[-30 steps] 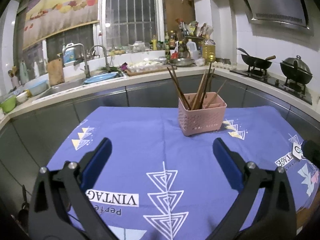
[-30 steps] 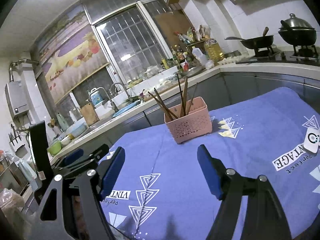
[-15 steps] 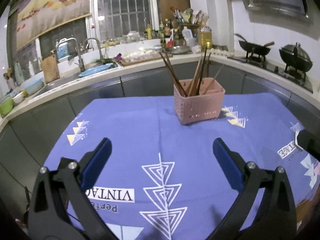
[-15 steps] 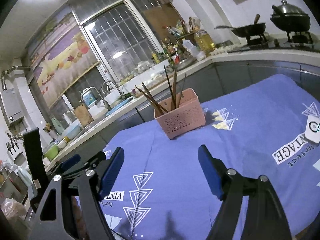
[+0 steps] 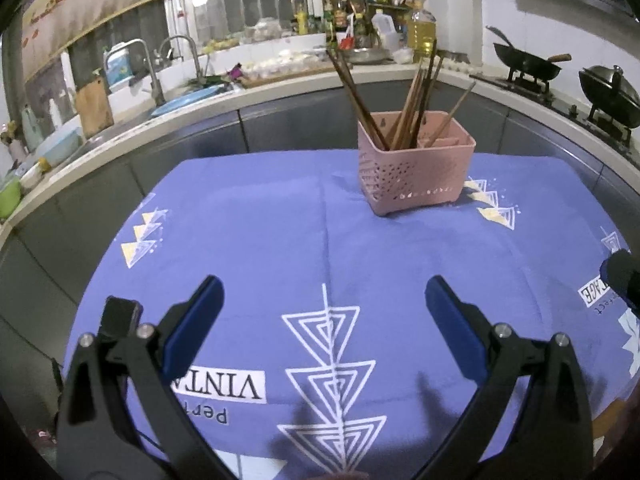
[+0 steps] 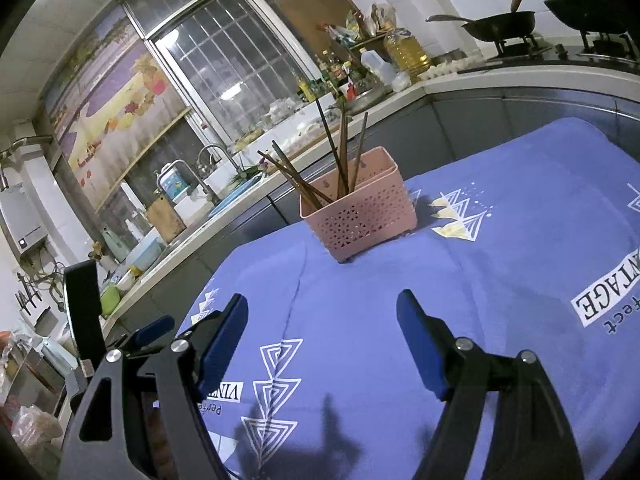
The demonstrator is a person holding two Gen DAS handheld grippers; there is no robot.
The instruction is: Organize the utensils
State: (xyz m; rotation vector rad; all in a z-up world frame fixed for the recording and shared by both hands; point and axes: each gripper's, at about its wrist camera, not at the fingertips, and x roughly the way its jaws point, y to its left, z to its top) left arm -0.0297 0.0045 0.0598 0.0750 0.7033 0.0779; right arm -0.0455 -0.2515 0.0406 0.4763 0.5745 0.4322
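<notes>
Both grippers have come lower and closer to the pink basket [image 5: 414, 172] since the earlier frames, so it fills more of each view and the kitchen wall behind has slid upward. That basket stands upright on the blue cloth [image 5: 280, 232] covering the surface, toward the far edge, with several brown chopsticks [image 5: 408, 108] leaning in it at different angles; one pair tilts left, the rest fan up and right. From the right wrist view the same basket [image 6: 360, 210] sits a little left of centre, chopsticks [image 6: 342, 156] poking above its rim.

The left gripper [image 5: 324, 300] hovers over the near part of the cloth, its blue-padded fingers [image 5: 196, 324] spread wide with nothing between them. The right gripper [image 6: 322, 320] is likewise spread apart and empty, its pads [image 6: 420, 344] above the white triangle print. In the right wrist view the left gripper [image 6: 152, 334] shows at the lower left edge, just beside the right one's left finger.

Behind the cloth a curved counter [image 5: 280, 84] carries a sink tap [image 5: 144, 68], bottles and a large oil jug [image 5: 422, 36]. A dark wok [image 5: 528, 66] and a lidded pot [image 5: 608, 92] sit on the stove to the right.
</notes>
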